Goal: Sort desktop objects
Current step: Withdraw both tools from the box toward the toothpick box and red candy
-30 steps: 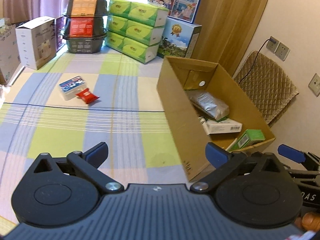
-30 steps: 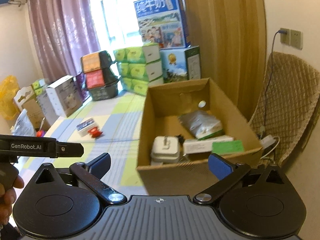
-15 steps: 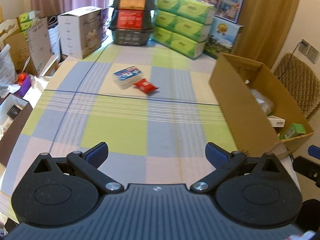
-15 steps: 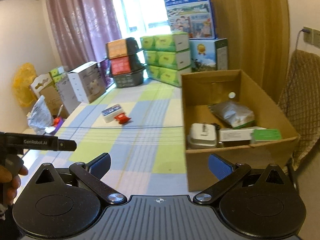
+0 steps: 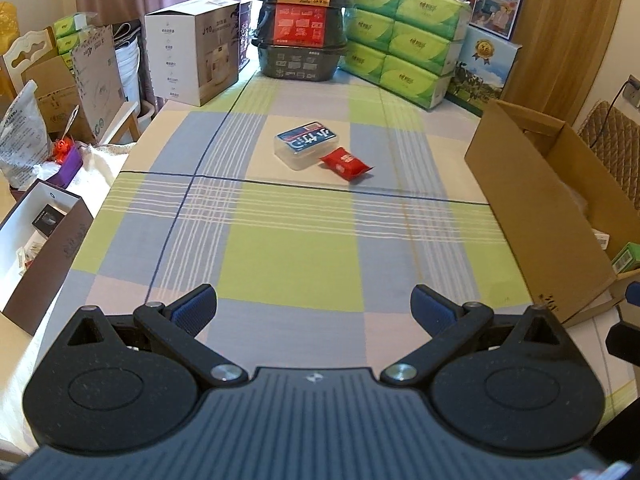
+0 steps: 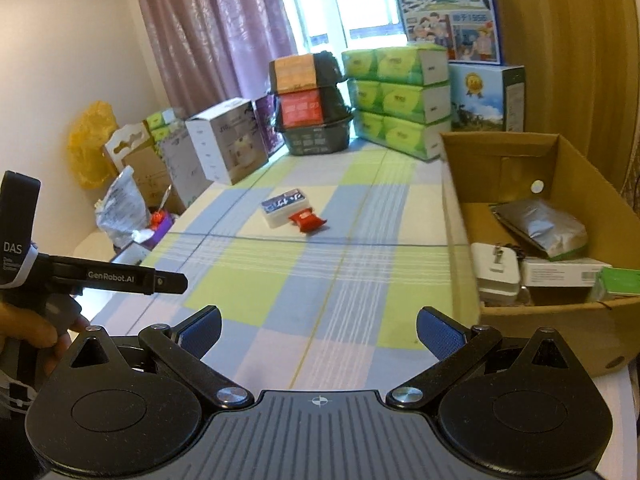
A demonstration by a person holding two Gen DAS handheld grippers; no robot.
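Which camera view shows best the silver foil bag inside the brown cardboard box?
The right wrist view: the silver foil bag lies plainly visible inside the brown cardboard box. In the left wrist view the box's wall hides it.

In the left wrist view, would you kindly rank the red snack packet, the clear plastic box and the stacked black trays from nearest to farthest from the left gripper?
From the left gripper:
1. Red snack packet, mid-table, slightly right.
2. Clear plastic box, touching the packet's left end, just behind it.
3. Stacked black trays, far end by the window.
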